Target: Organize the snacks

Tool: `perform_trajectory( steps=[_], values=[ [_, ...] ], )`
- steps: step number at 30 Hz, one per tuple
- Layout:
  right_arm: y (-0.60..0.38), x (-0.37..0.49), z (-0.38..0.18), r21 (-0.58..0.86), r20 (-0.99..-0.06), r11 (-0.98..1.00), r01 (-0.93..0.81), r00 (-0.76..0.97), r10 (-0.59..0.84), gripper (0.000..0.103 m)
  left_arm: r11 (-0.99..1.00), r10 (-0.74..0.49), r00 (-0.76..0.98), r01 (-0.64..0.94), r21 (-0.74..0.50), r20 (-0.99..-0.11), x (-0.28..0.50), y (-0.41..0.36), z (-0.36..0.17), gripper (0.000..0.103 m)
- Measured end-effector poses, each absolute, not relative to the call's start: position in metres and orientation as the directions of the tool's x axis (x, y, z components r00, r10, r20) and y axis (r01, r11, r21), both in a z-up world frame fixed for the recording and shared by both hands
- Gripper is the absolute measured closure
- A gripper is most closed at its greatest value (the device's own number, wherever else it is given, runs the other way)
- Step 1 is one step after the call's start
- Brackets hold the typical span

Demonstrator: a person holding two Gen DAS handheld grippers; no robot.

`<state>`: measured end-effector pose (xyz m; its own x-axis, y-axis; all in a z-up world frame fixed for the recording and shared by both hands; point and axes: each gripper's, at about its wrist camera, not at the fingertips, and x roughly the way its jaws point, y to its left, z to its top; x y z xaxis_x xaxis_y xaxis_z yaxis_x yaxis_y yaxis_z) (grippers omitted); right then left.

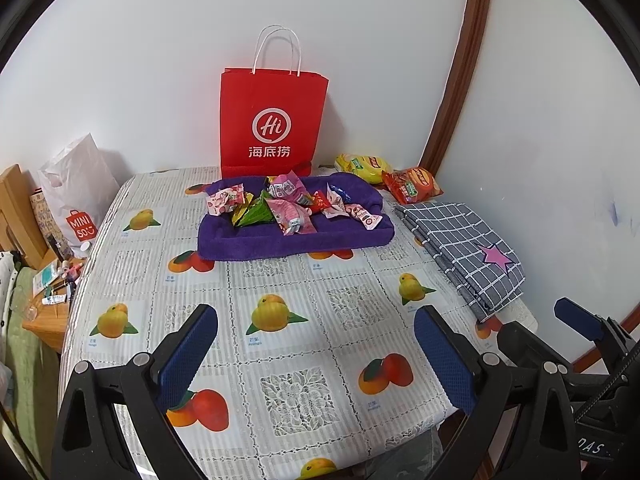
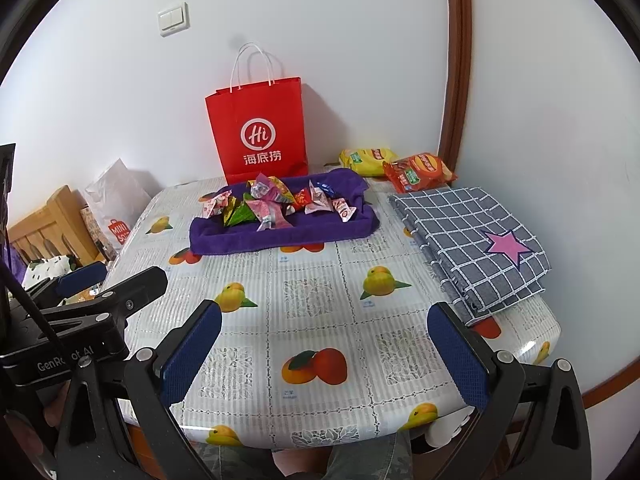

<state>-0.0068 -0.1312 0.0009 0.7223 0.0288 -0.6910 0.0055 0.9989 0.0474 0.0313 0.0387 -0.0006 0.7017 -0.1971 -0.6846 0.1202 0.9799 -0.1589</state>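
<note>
Several small snack packets point(image 1: 288, 204) point(image 2: 272, 202), pink, green and red, lie on a folded purple towel point(image 1: 296, 240) point(image 2: 280, 234) at the far middle of the table. A yellow chip bag point(image 1: 362, 166) point(image 2: 366, 160) and a red chip bag point(image 1: 412, 186) point(image 2: 420, 172) lie behind it at the right. A red paper bag point(image 1: 272, 120) point(image 2: 258, 132) stands against the wall. My left gripper point(image 1: 316, 354) is open and empty above the near table. My right gripper point(image 2: 324, 360) is open and empty, also near the front edge.
A folded grey checked cloth point(image 1: 464, 252) point(image 2: 472, 240) with a pink star lies at the right edge. The table has a fruit-print cover point(image 1: 280, 320) point(image 2: 312, 308). A white plastic bag point(image 1: 76, 196) and wooden furniture point(image 1: 20, 208) stand left of the table.
</note>
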Motion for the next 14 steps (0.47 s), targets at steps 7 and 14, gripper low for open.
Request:
perform_trajectory(
  steps=[7, 14],
  values=[
    [-0.1334, -0.0104, 0.0022, 0.051, -0.684, 0.999, 0.004, 0.729, 0.032, 0.002, 0.98, -0.195, 0.707, 0.123, -0.154, -0.679, 0.0293, 0.0369, 0.0025, 0.003],
    [-0.1303, -0.0064, 0.0023, 0.042, -0.675, 0.999, -0.009, 0.737, 0.035, 0.002, 0.983, -0.181, 0.711, 0.117, -0.139, -0.679, 0.0329, 0.0354, 0.0016, 0.003]
  ],
)
